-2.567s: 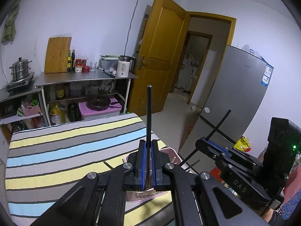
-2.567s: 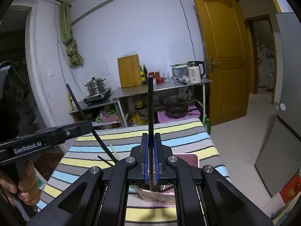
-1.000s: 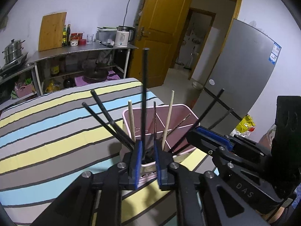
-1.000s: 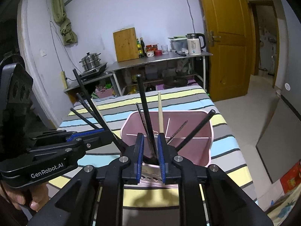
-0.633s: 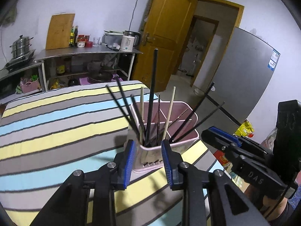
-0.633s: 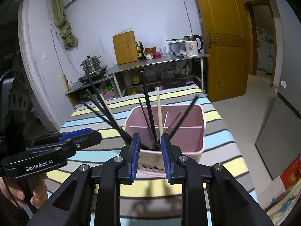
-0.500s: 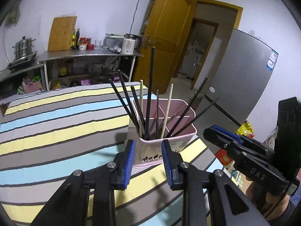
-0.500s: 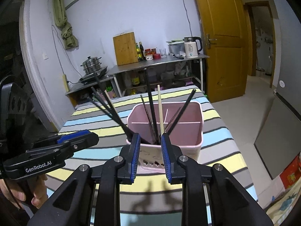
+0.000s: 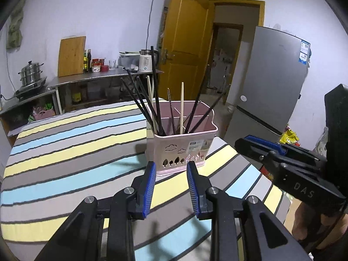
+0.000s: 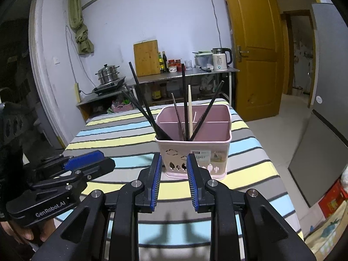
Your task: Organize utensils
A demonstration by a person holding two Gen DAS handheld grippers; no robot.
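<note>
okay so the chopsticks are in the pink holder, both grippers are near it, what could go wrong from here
1. The black chopsticks lean far out over the holder's left rim; the left gripper beside them could snag one and flip it out.
2. The holder sits near the table's right edge, with tall sticks making it top-heavy; a bump from the right gripper might tip it toward the floor.
</note>
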